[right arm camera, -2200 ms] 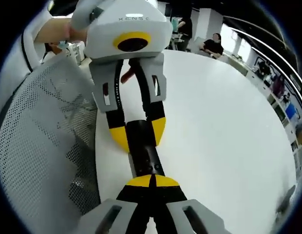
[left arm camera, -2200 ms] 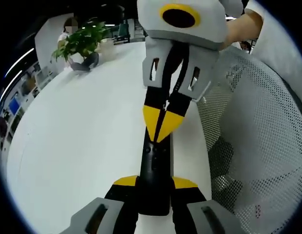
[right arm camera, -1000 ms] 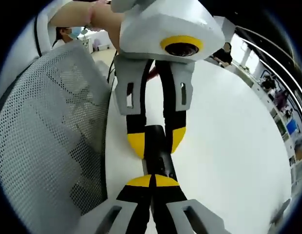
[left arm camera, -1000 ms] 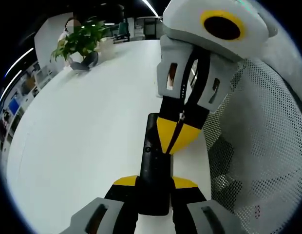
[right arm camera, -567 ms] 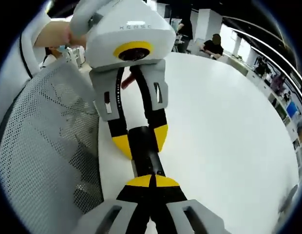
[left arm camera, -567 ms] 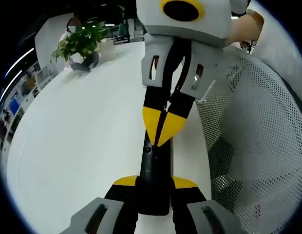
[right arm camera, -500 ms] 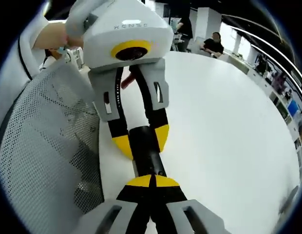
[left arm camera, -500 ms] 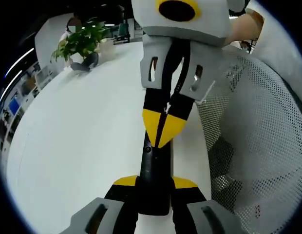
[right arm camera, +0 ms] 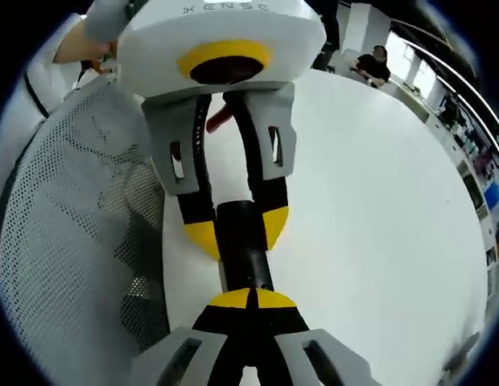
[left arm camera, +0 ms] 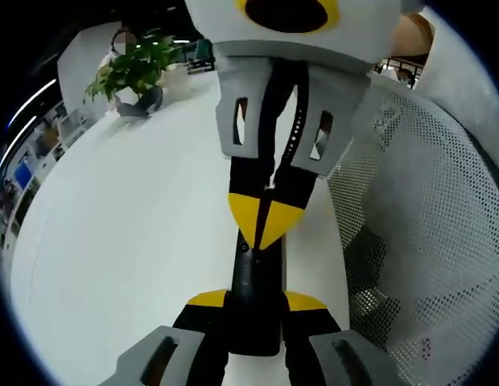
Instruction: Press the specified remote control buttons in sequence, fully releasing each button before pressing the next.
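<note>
white table (left arm camera: 137, 209), mesh chair (left arm camera: 426, 201), perhaps potted plant (left arm camera: 135, 68)

The left gripper (left arm camera: 255, 304) has its yellow-tipped jaws clamped on either side of a black remote (left arm camera: 254, 297). The right gripper (left arm camera: 262, 225) faces it from the opposite side, jaws closed together, their joined yellow tips pointing down onto the remote's top face.

A white table (left arm camera: 129, 225) carries a black remote (left arm camera: 256, 297) and, far off, a potted plant (left arm camera: 137, 68).
</note>
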Demonstrator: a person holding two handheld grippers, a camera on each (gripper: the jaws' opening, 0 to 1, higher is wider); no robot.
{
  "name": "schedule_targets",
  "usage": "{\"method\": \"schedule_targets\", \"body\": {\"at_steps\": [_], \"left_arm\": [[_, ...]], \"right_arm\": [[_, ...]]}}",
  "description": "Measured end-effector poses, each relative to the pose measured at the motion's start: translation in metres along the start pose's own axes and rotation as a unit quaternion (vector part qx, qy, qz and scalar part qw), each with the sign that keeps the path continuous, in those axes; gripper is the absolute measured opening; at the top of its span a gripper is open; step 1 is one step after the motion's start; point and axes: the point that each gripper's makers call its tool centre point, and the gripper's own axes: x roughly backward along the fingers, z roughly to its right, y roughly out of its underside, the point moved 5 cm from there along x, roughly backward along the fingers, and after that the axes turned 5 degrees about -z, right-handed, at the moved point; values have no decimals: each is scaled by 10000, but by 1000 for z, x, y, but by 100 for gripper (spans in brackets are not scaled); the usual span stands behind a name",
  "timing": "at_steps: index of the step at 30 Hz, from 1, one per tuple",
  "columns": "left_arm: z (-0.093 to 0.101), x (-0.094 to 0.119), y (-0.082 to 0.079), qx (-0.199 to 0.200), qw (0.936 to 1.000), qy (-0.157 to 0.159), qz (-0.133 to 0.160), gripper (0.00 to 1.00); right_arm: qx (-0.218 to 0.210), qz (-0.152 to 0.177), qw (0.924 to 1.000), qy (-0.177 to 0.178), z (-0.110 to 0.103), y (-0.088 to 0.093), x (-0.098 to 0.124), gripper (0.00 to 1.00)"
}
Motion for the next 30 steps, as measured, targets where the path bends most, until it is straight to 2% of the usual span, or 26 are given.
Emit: {"method": "schedule_targets", "body": {"at_steps": [3, 4, 9, 10, 14, 16, 19, 23, 25, 30], "left_arm": [[0, 0, 0, -5, 10000, -8, -4, 24], [0, 0, 0, -9, 10000, -9, -8, 24], [0, -1, -1, -15, 10000, -10, -23, 24], [0, -1, -1, -13, 10000, -11, -23, 24], [0, -1, -1, 11, 10000, -29, -20, 24], [0, -1, -1, 39, 10000, -46, -12, 24], [0, -1, -1, 49, 10000, -53, 10, 24], [0, -1, -1, 32, 10000, -46, 18, 24], [0, -1, -1, 29, 10000, -39, 16, 24], [0, -1, -1, 10, 10000, -26, 26, 24]], "right_arm": [[-172, 158, 9997, -54, 2, 1, 0, 0], [-200, 299, 9993, -40, 3, -1, -2, 0], [-206, 157, 9996, -113, 2, 0, -1, 0], [-181, 180, 9996, -132, 2, 0, 0, 0], [-557, 415, 9969, -370, 5, 5, 2, 0], [-648, 342, 9966, -389, 7, 8, 3, 0], [-551, 214, 9978, -285, 11, 11, 3, 0], [-550, 277, 9974, -377, 13, 5, -1, 0], [-425, 115, 9983, -392, 14, 3, -2, 0], [-484, -187, 9967, -617, 18, 0, -3, 0]]}}
